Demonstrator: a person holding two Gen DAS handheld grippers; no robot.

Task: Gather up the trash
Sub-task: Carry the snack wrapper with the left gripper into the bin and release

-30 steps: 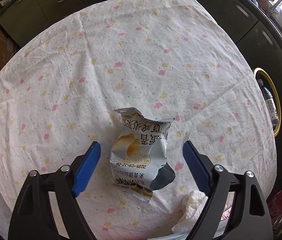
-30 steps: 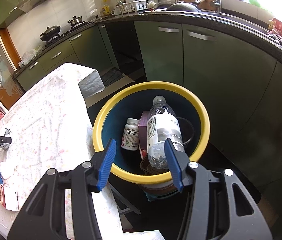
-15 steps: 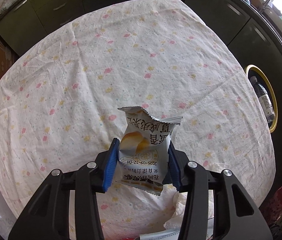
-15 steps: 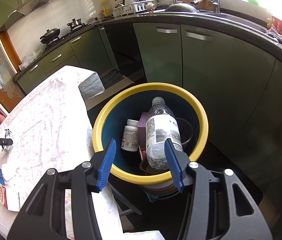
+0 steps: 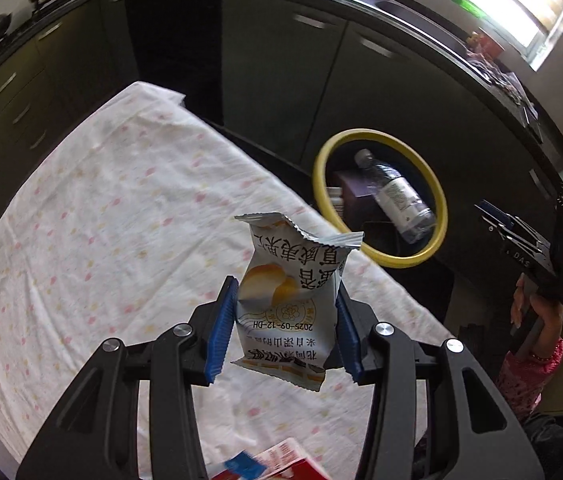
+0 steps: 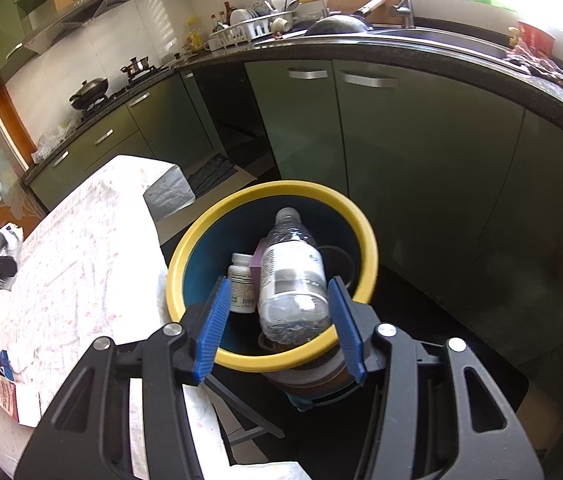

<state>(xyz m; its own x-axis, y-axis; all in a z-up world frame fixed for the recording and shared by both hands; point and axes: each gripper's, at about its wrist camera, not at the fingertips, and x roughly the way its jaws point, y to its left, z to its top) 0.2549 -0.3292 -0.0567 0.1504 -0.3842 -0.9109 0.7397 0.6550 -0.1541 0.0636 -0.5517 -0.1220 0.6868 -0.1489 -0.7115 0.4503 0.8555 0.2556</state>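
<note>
**Snack wrapper lifted clear of the table, bin waiting alongside**

Dark green kitchen cabinets (image 6: pixel 421 152) run round the far side of the room under a black counter, with a dish rack (image 6: pixel 253 28) and a tap by the bright window. Nearer stands a table under a white cloth with pink and yellow flecks (image 5: pixel 101 220). Off its right edge sits a round bin with a yellow rim (image 5: pixel 439 204), dark blue inside. A clear plastic bottle (image 6: pixel 291 276) lies tilted in it, neck towards the far side, with a small white pill bottle (image 6: pixel 241 286) and a purple box (image 5: pixel 355 196) beside it.

Over the table the left gripper (image 5: pixel 286 320) points steeply down, its blue pads pressed on either side of a crumpled silver snack wrapper (image 5: pixel 293 280). That wrapper hangs between them, lifted off the cloth, its torn top edge standing up and its printed date legible. A red and white packet (image 5: pixel 293 462) lies at the near edge of the table, below the gripper.

To the right, the right gripper (image 6: pixel 281 322) hangs above the near rim of the bin, held in a person's hand (image 5: pixel 537 312) in a pink patterned sleeve (image 5: pixel 525 376). Its jaws stand partly apart with nothing gripped between them; the bottle seen through the gap lies lower down, inside the bin
</note>
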